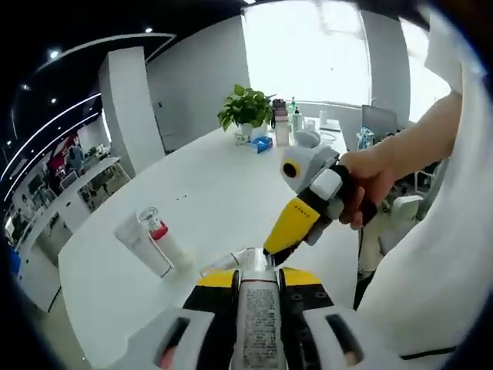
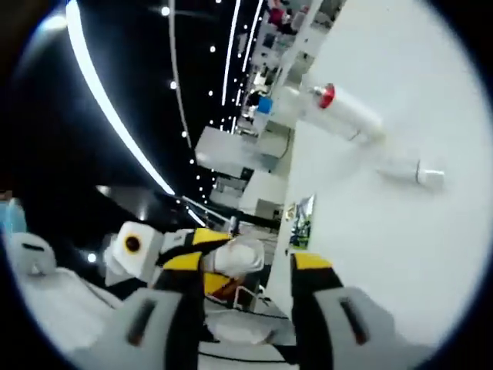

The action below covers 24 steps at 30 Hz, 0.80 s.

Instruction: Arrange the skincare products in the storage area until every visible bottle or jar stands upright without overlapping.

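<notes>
In the left gripper view, the left gripper (image 1: 258,297) has its jaws closed on a white tube (image 1: 259,320) with printed text, held above the white bench (image 1: 208,193). Two more bottles (image 1: 152,241) lean together on the bench, and the right gripper (image 1: 296,223) hangs beside the tube's tip.

In the right gripper view, the right gripper (image 2: 246,285) has its jaws parted and empty. A red-capped bottle (image 2: 347,112) and a small tube (image 2: 412,171) probably lie flat.

Judgement: the tube is in transit; next it must be stood upright clear of the others.
</notes>
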{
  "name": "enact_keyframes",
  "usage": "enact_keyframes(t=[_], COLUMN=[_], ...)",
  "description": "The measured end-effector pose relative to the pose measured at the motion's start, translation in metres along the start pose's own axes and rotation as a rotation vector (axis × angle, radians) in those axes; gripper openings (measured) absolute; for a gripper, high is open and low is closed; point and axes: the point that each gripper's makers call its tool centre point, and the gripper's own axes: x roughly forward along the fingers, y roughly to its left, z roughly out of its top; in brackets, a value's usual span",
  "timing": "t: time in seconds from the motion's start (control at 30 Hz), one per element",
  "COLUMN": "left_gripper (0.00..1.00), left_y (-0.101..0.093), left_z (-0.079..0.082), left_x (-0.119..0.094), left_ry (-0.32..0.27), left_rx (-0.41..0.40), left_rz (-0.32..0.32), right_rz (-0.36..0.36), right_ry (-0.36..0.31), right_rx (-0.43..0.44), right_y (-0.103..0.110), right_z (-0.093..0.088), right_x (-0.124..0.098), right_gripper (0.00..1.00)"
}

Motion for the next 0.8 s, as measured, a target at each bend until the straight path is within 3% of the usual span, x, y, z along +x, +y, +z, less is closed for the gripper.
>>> enact_keyframes(t=[0.13,0.37,0.57,0.6,0.77,0.8], left_gripper=[0.17,0.18,0.2,0.2,0.23,0.26], left_y=[-0.004,-0.008,-0.015,-0.017,-0.013,-0.012], left_z=[0.009,0.005,-0.008,-0.016,-0.02,-0.021], left_x=[-0.003,-0.004,0.0,0.001,-0.002,-0.003], left_ry=[-0.04,-0.073,-0.052,-0.028,-0.041,-0.041], left_rx=[-0.015,-0.055,-0.025,-0.01,-0.02,-0.032], left_rz=[-0.014,-0.023,-0.014,-0.004,0.016,0.018], right_rz=[0.072,0.081,0.011,-0.02,-0.008,0.0], right_ry=[-0.031,-0.007,0.06,0.1,0.142,0.155], right_rx=[0.047,0.023,-0.145,-0.227,-0.371,-0.436], right_y=[0.013,0.019,0.015,0.013,0.026,0.033], right_z=[0.005,0.005,-0.004,-0.007,-0.002,0.003], right_x=[0.005,0.002,0.001,0.003,0.005,0.004], right_gripper=[0.21,0.18,0.16,0.16,0.16,0.16])
